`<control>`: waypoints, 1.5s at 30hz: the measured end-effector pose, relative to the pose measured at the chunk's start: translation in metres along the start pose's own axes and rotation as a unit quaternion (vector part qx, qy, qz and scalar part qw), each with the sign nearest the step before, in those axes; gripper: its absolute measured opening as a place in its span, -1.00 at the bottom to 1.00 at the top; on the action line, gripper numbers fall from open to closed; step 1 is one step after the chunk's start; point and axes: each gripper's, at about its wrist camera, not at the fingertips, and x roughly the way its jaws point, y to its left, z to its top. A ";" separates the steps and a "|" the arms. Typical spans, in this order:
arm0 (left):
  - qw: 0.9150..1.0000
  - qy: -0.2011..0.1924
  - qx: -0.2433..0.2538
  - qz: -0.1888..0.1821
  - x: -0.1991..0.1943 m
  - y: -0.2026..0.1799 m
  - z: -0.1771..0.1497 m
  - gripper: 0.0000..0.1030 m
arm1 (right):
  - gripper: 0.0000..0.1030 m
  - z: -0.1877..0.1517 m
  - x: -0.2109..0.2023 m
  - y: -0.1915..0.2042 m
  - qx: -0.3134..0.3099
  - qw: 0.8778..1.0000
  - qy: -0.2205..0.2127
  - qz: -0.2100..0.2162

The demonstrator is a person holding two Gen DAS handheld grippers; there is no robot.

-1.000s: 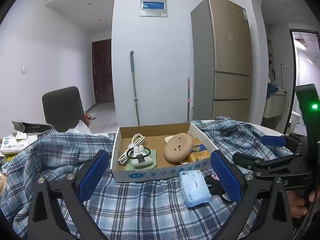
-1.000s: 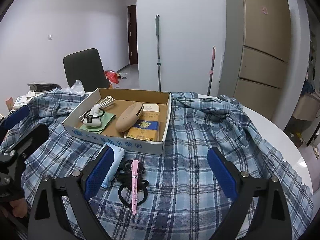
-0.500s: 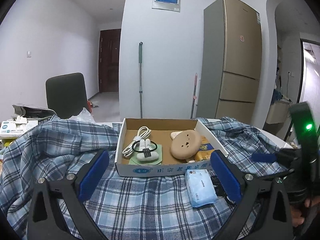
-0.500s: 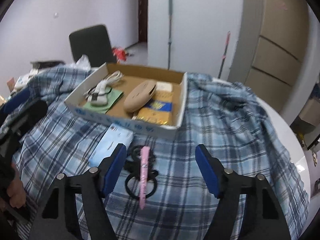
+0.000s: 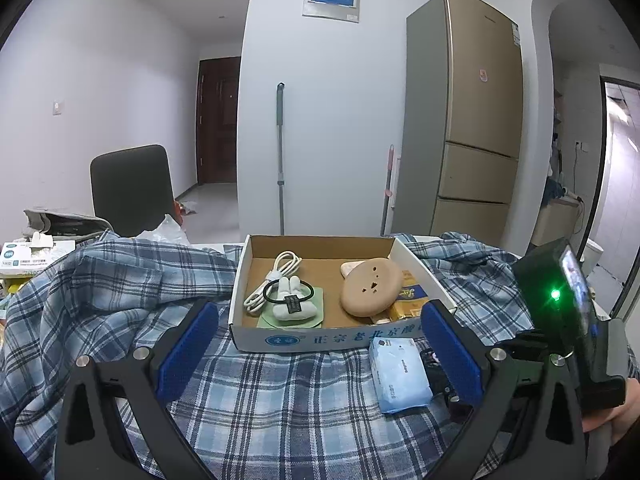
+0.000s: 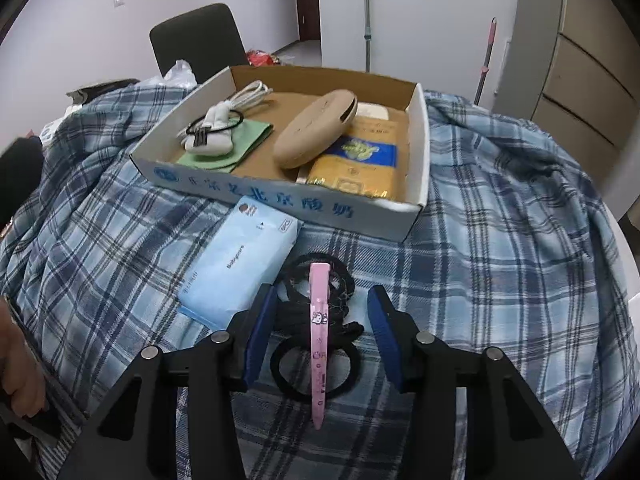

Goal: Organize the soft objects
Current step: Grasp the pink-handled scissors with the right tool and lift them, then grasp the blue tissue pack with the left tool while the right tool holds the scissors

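- My right hand-held gripper (image 6: 320, 332) pointed steeply down over the tangle of black hair ties (image 6: 316, 312) with the pink hair clip (image 6: 319, 344) lying across them. Its jaws had just been closing, with that bundle between them, but the pads were not yet pressing on it, so it was released, gripping nothing.
- I judged I had straddled the clip lengthwise so that both pads would meet the soft ties from either side.
- The bundle lay on the plaid cloth (image 6: 500, 240) that covers the counter, just short of the cardboard box (image 6: 420, 152), which stood at 12 o'clock from the gripper.
- The blue tissue pack (image 6: 240, 264) lay at 10 o'clock, just beside my left pad; closing further might have caught its corner.
- Toward 2 and 3 o'clock there was only cloth, open room for lifting away.
- The box's near wall was low, so I judged a short lift would clear it. Inside it, the tan pouch (image 6: 316, 132), the yellow packet (image 6: 356, 168), the green cloth (image 6: 228, 144) and the white plush with cable (image 6: 212, 136) left bare floor mostly at the middle and back.
- My left hand-held gripper (image 5: 316, 352) hung wide and empty, aimed at the box front, well clear of the right one (image 5: 568, 320) at its 3 o'clock.
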 end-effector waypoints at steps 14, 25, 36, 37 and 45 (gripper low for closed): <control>1.000 -0.006 0.002 0.007 -0.003 -0.001 -0.001 0.99 | -0.76 0.000 -0.050 -0.013 0.017 0.998 -0.052 -0.002; 1.000 -0.001 0.019 0.005 -0.002 -0.008 -0.002 0.99 | -0.76 -0.017 -0.068 -0.028 0.029 0.992 -0.121 -0.039; 0.996 0.075 0.042 -0.021 0.013 -0.032 0.001 0.78 | -0.76 -0.021 -0.074 -0.026 0.022 0.988 -0.140 -0.054; 0.994 0.092 0.037 -0.035 0.018 -0.035 0.002 0.76 | -0.76 -0.021 -0.075 -0.027 0.024 0.988 -0.140 -0.054; 0.980 0.186 0.050 -0.041 0.065 -0.061 -0.005 0.50 | -0.76 -0.022 -0.074 -0.030 0.031 0.988 -0.139 -0.050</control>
